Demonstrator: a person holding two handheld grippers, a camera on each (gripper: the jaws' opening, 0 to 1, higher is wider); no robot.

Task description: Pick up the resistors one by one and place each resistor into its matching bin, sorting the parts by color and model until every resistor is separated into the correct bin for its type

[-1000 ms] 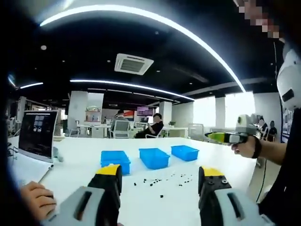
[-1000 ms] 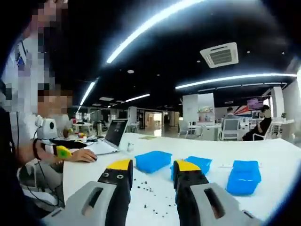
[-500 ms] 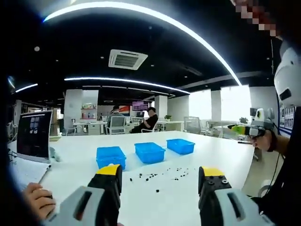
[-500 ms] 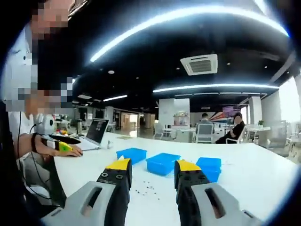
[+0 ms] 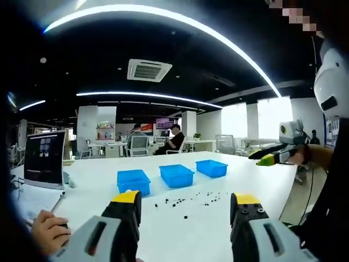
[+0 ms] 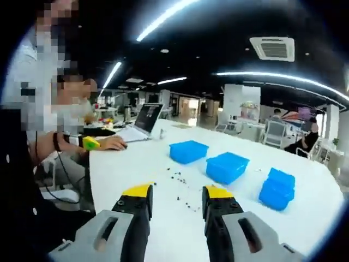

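Several small dark resistors (image 5: 185, 202) lie scattered on the white table (image 5: 218, 229), in front of three blue bins (image 5: 133, 180) (image 5: 176, 174) (image 5: 211, 167) set in a row. My left gripper (image 5: 186, 199) hovers well short of the resistors, open, with nothing between its yellow-tipped jaws. My right gripper (image 6: 177, 192) is also open and empty, above the table near the same resistors (image 6: 180, 183). The three bins (image 6: 188, 151) (image 6: 227, 166) (image 6: 277, 188) run away to its right. The right gripper (image 5: 272, 158) also shows at the right of the left gripper view, held in a hand.
An open laptop (image 5: 44, 158) stands at the table's left end, with a person's hand (image 5: 49, 232) beside it. The same laptop (image 6: 146, 119) and hand (image 6: 112, 143) appear in the right gripper view. Desks, chairs and seated people are far behind.
Both cameras have shifted; the right gripper view now looks down more onto the table and bins. Both jaw pairs stay apart. Bins and resistors have not moved.
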